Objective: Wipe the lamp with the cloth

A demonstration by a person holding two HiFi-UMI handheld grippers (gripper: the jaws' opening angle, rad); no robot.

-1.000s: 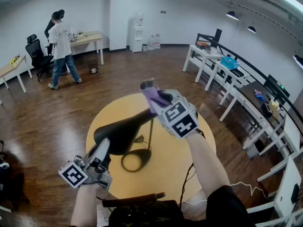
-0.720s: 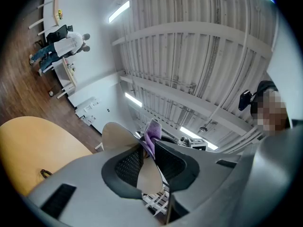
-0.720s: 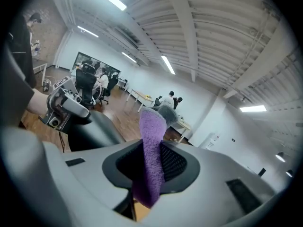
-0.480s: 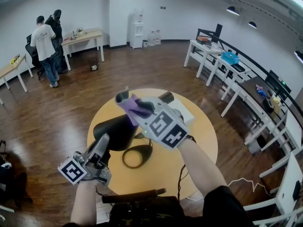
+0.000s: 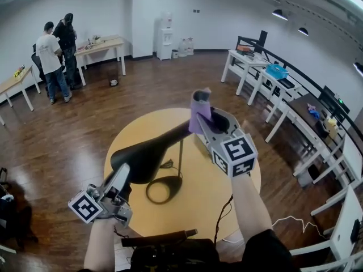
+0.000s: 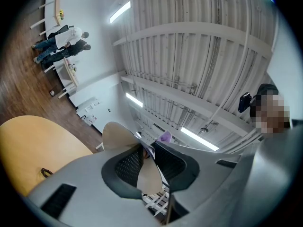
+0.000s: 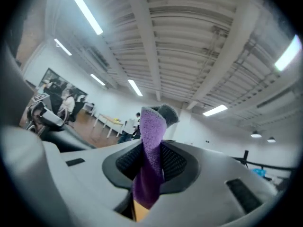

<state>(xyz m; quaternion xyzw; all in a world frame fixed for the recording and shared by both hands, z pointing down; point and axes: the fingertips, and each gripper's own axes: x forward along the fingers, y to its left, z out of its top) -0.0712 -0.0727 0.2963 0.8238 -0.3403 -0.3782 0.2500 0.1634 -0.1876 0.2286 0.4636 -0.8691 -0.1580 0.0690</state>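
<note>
Looking first at the lamp (image 5: 144, 154), we found it standing on the round yellow table (image 5: 198, 211). It had a long black head, a thin stem and a ring base (image 5: 163, 190) that lay flat on the tabletop. The head was tilted, with its wide end low and near to us and its narrow end higher and farther away.

The left gripper (image 5: 121, 177) had its jaws clenched on the wide end. In the left gripper view a thin pale edge of the lamp was pinched between the two dark pads, with almost no gap beside it.

The right gripper (image 5: 200, 103) was at the narrow end, and its jaws were closed tightly on the purple cloth (image 5: 199, 118). In the right gripper view the cloth stood up between the pads and also hung below them. From the head view, the lower part of the cloth met the narrow end of the lamp head, but we could not tell if it pressed there.

Far behind, two persons (image 5: 57, 55) stood beside a desk (image 5: 105, 44) on the dark wooden floor (image 5: 68, 129).
</note>
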